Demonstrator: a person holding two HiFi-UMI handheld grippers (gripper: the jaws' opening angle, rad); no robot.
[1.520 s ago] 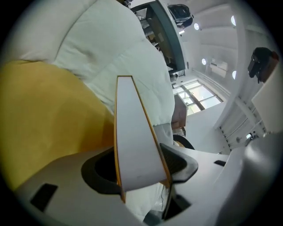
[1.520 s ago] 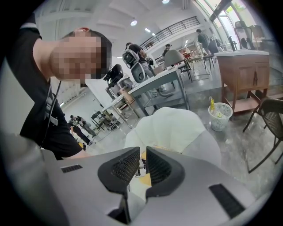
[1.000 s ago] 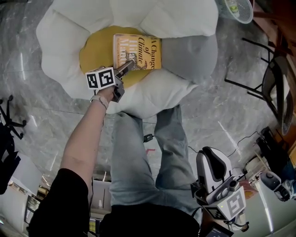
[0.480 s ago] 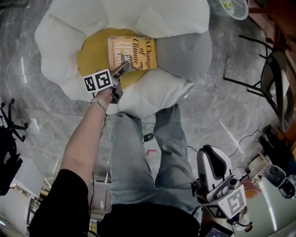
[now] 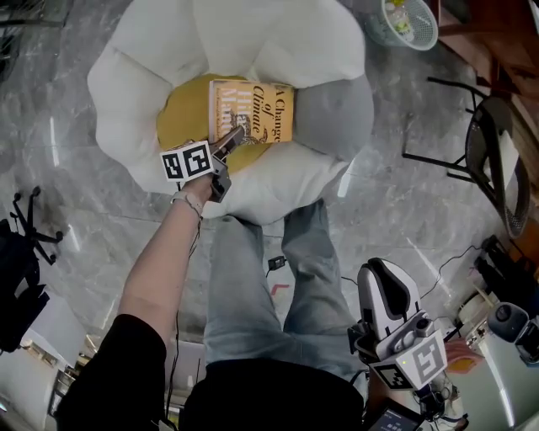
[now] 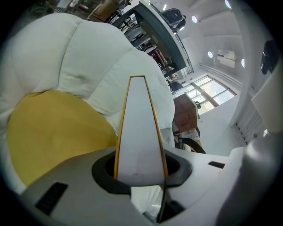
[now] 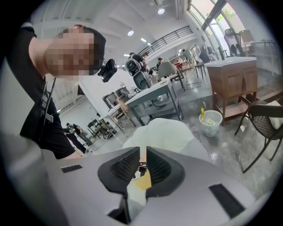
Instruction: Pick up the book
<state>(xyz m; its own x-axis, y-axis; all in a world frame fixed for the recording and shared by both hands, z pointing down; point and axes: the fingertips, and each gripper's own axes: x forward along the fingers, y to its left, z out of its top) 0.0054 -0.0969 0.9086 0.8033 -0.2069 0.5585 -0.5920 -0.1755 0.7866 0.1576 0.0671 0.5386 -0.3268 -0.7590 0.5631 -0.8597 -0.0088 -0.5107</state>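
Observation:
The book (image 5: 261, 105), yellow with dark title print, rests over the yellow centre (image 5: 181, 118) of a flower-shaped cushion. My left gripper (image 5: 236, 135) reaches in from the near side, its jaws closing on the book's near edge. In the left gripper view the book's pale page edge (image 6: 139, 132) stands up between the jaws of the left gripper (image 6: 141, 170), pinched by both pads. My right gripper (image 5: 383, 290) hangs low at the bottom right, far from the book. In its own view the right gripper (image 7: 142, 165) has its jaws almost together with nothing between them.
The cushion has white petals (image 5: 278, 42) and one grey petal (image 5: 333, 105), on a marble floor. The person's legs (image 5: 253, 278) stand just before it. A mesh waste basket (image 5: 400, 21) sits top right, a dark wire chair (image 5: 497, 160) at the right, gear and cables bottom right.
My left gripper has stayed clamped on the book's near edge and risen with it. The right gripper has come up slightly. The head view has shifted over the cushion.

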